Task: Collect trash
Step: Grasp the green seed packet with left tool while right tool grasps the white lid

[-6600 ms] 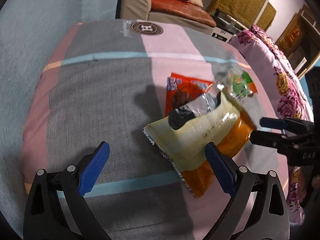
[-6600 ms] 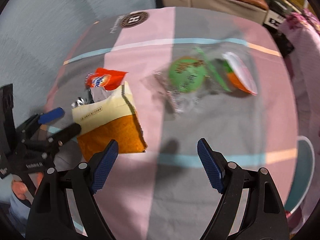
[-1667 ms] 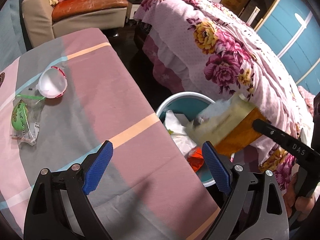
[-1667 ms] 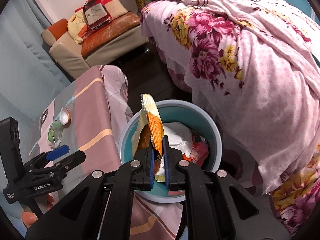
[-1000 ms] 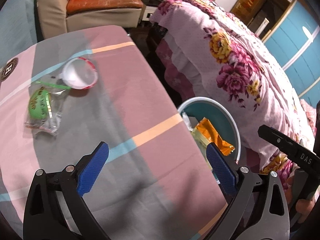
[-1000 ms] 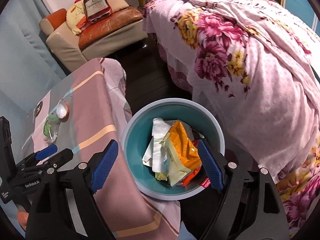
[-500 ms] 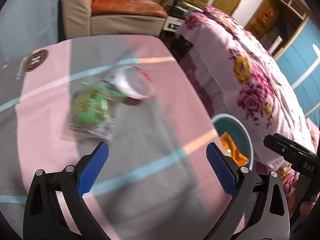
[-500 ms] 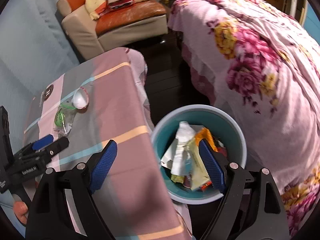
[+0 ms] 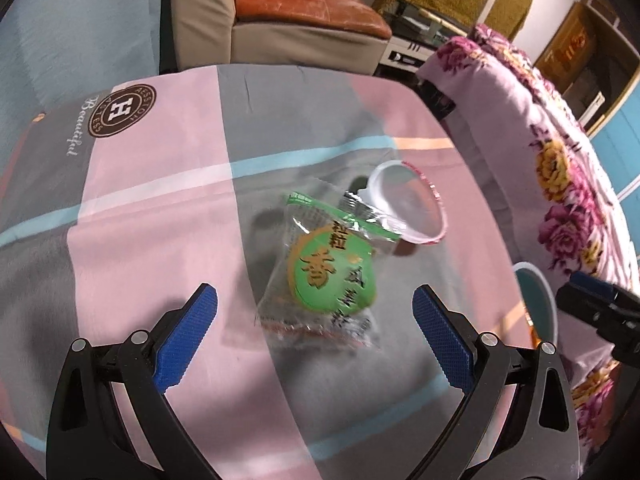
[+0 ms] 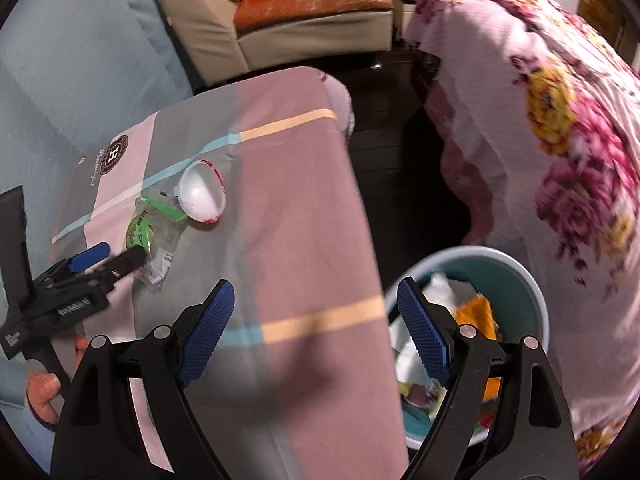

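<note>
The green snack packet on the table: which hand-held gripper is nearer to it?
Left. The left hand-held gripper hangs open right over the green snack packet; the right hand-held gripper is open near the trash bin.

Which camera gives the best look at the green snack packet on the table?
The left wrist view: the green snack packet lies large and unblocked between the open left gripper fingers, its printed label clear. In the right wrist view the same packet is small, far off, and partly hidden behind the left gripper's finger.
</note>
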A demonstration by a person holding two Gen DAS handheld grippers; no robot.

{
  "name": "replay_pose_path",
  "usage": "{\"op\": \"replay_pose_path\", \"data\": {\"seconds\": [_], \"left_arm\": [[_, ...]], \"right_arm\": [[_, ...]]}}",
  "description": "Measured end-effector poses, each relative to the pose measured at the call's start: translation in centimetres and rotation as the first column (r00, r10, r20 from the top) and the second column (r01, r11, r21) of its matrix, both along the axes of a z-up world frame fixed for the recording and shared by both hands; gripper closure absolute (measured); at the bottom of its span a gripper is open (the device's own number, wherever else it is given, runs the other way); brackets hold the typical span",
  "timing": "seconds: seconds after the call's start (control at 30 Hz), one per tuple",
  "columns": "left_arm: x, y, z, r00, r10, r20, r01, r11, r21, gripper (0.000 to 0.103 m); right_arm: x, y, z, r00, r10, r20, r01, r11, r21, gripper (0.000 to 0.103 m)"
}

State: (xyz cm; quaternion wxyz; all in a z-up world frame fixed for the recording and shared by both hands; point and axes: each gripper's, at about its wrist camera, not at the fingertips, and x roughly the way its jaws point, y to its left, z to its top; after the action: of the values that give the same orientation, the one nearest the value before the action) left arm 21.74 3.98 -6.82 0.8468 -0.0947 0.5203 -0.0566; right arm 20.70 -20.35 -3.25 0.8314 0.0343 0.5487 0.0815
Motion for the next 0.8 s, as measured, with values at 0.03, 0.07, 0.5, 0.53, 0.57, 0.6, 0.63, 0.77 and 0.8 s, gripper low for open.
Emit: {"op": "replay_pose_path", "data": {"seconds": [0.03, 0.07, 0.5, 0.53, 0.57, 0.6, 0.63, 0.77, 0.8], "left_arm": [[0.3, 0.0, -0.4, 1.0, -0.004, -0.007, 0.004, 1.0, 0.004, 0.005], [0.5, -0.1, -0.7, 1.0, -0.007, -0.013, 0.007, 1.0, 0.003, 0.005], [1.6, 0.5, -1.4, 0.999, -0.033, 0.034, 0.032, 0.999, 0.017, 0.044], [1.6, 1.0, -1.3, 0.999, -0.023, 0.043, 0.021, 0.999, 0.026, 0.044], [1.5, 1.4, -1.2, 0.999, -0.015, 0.047, 0.013, 1.0, 0.028, 0.044], [1.5, 1.8, -1.1, 0.999, -0.007, 0.049, 0.006, 1.0, 0.02, 0.044], [1.4, 2.4, -1.0, 0.999, 0.003, 0.052, -0.003, 1.0, 0.01, 0.044], [1.3, 3.8, -0.6, 0.997, 0.031, 0.064, -0.032, 0.999, 0.005, 0.044], [1.3, 4.2, -0.5, 0.997, 0.038, 0.065, -0.039, 0.999, 0.003, 0.044]], "right_arm": [[0.4, 0.4, -0.2, 1.0, 0.01, -0.002, -0.01, 1.0, -0.001, 0.023], [0.8, 0.7, -0.3, 1.0, 0.017, -0.003, -0.017, 1.0, -0.003, 0.023], [5.2, 4.2, -1.2, 0.997, 0.071, 0.024, -0.07, 0.997, -0.021, 0.029], [5.6, 4.7, -1.4, 0.996, 0.083, 0.026, -0.082, 0.996, -0.023, 0.036], [6.0, 5.1, -1.5, 0.995, 0.092, 0.023, -0.092, 0.996, -0.021, 0.038], [6.4, 5.6, -1.7, 0.995, 0.103, 0.018, -0.102, 0.995, -0.016, 0.041], [6.9, 6.1, -1.9, 0.993, 0.113, 0.017, -0.113, 0.994, -0.013, 0.042], [8.1, 7.8, -2.7, 0.989, 0.149, 0.015, -0.149, 0.989, -0.015, 0.045], [8.5, 8.3, -3.0, 0.987, 0.158, 0.013, -0.157, 0.987, -0.014, 0.046]]}}
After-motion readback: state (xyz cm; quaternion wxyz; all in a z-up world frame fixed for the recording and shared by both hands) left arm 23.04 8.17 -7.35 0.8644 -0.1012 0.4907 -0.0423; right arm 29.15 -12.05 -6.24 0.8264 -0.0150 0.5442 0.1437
